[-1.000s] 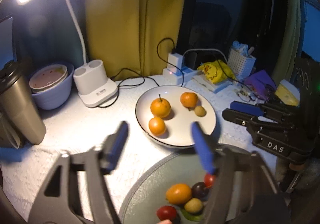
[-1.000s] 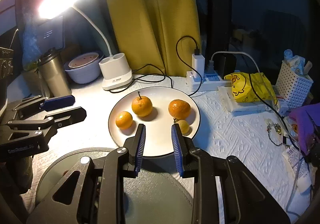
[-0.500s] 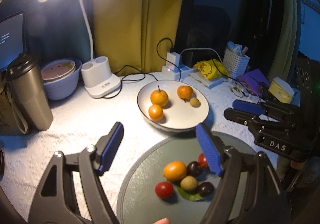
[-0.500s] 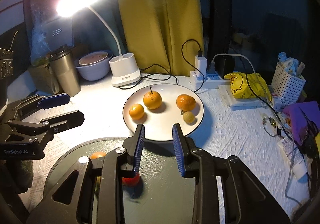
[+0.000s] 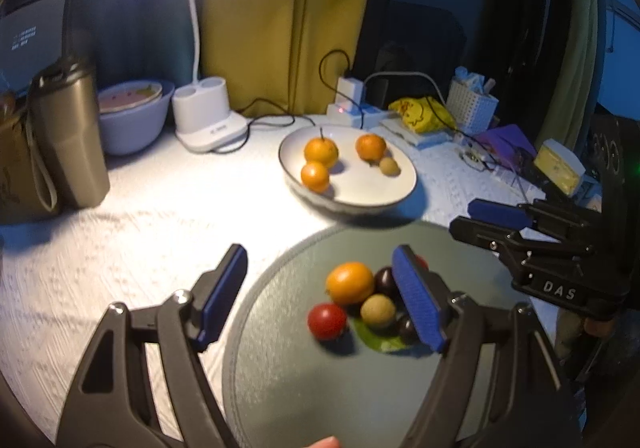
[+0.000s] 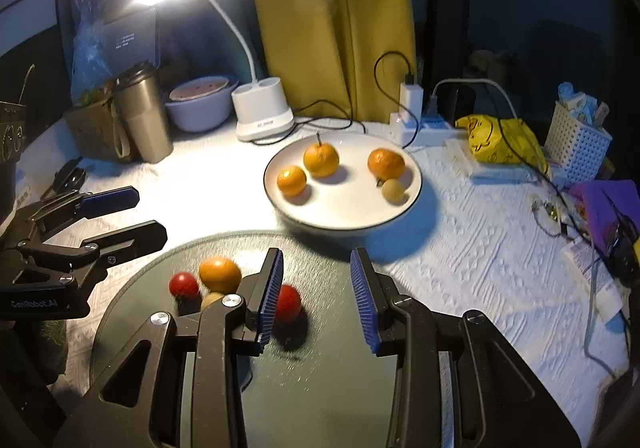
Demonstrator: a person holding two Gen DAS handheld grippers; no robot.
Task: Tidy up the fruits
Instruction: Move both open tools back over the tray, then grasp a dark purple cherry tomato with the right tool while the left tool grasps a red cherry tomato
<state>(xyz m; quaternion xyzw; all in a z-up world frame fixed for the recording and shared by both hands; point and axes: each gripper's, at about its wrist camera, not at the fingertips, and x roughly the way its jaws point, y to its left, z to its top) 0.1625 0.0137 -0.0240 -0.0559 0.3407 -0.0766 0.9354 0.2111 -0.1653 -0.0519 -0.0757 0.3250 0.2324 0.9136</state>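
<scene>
Round glossy fruits (image 5: pixel 352 300) cluster on a matte grey disc (image 5: pixel 304 388); both grippers' ribbed blue fingers (image 6: pixel 270 296) gape empty.

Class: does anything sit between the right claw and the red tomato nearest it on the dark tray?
Nothing visible does. The right claw is open, and the tomato lies beside its left finger on the tray.

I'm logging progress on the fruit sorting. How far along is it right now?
Partly done, it seems. The white plate already holds three oranges and one small tan fruit. Nothing is in hand: the left gripper and right gripper are both open and empty above the grey tray. Left on the tray: one orange, red tomatoes, a tan fruit and dark fruits.
</scene>
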